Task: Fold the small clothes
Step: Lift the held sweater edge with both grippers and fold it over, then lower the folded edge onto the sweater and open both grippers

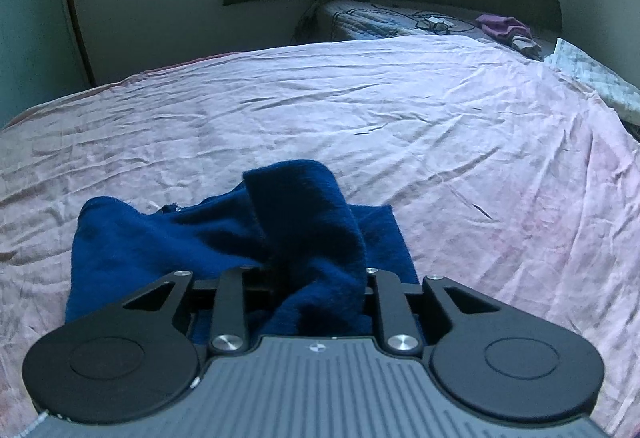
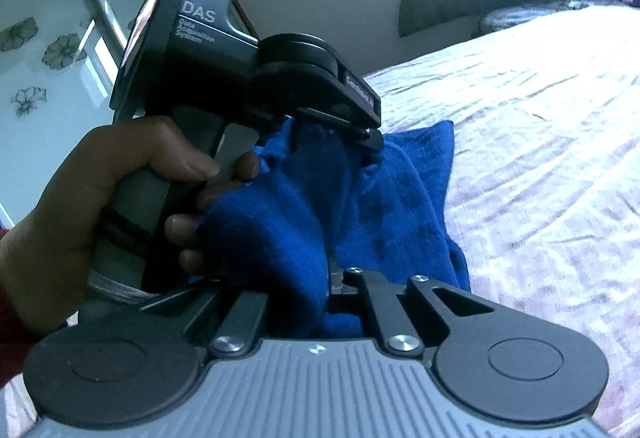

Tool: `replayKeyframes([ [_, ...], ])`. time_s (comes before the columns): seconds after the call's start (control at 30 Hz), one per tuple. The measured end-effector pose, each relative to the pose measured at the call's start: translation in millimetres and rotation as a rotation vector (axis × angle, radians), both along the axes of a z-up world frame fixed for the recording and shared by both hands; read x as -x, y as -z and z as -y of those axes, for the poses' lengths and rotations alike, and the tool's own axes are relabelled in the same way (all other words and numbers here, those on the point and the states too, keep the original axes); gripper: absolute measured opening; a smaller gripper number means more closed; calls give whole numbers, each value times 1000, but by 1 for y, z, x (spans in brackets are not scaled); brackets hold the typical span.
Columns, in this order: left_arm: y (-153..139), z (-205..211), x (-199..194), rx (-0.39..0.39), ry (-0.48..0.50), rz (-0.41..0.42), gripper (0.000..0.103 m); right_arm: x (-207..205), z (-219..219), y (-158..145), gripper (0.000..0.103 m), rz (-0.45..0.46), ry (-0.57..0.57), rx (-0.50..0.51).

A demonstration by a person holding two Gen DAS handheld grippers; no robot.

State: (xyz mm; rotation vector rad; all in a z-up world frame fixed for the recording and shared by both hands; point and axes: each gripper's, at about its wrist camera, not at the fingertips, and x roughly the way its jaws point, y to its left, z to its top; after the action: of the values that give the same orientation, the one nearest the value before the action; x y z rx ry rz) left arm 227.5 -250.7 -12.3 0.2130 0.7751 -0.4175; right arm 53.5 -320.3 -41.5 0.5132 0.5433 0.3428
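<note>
- Left gripper (image 1: pixel 316 278) body is filling the near edge of the left wrist view; blue cloth (image 1: pixel 224 238) is bunched right between its linkage arms, so the jaws are judged as being closed on a fold of it, though the fingertips themselves are being hidden by fabric.
- Right gripper (image 2: pixel 320 290) is being seen the same way: cloth (image 2: pixel 380 205) is being drawn up into the gap between the linkages, apparently pinched; tips are not visible there either.
- Left gripper (image 2: pixel 360 133) is also being shown from the side in the right wrist view, held by the left hand (image 2: pixel 100 189), its jaws being pressed into the top of the cloth.
- Cloth is being held at two close points, partly lifted, with the rest draped and resting on the pink sheet (image 1: pixel 400 125) near the bed's front edge.
- Progress, as a judgement: the piece is being gripped but no clean fold is being shown. It is crumpled, with no aligned edges, so folding is being counted as early or mid-step.
- Still being left to do: spreading flat, bringing edges together, laying it down, releasing.
- A purple item (image 1: pixel 502 25) is lying far back beyond the sheet; whether it is part of the job cannot be told.
</note>
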Motion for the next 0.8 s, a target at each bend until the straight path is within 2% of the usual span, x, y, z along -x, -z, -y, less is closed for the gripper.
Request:
replayKeyframes([
  [0.37,-1,8,2,-9,1,15,58,4,4,4,6,-24,2,-23],
  [0.53,-9,10,3,22,6,44,78,3,7,7,6,-45,0,-48],
  [0.8,-31,-5,12,35,-13,128,82,0,22,18,7,-84,-10,-143],
])
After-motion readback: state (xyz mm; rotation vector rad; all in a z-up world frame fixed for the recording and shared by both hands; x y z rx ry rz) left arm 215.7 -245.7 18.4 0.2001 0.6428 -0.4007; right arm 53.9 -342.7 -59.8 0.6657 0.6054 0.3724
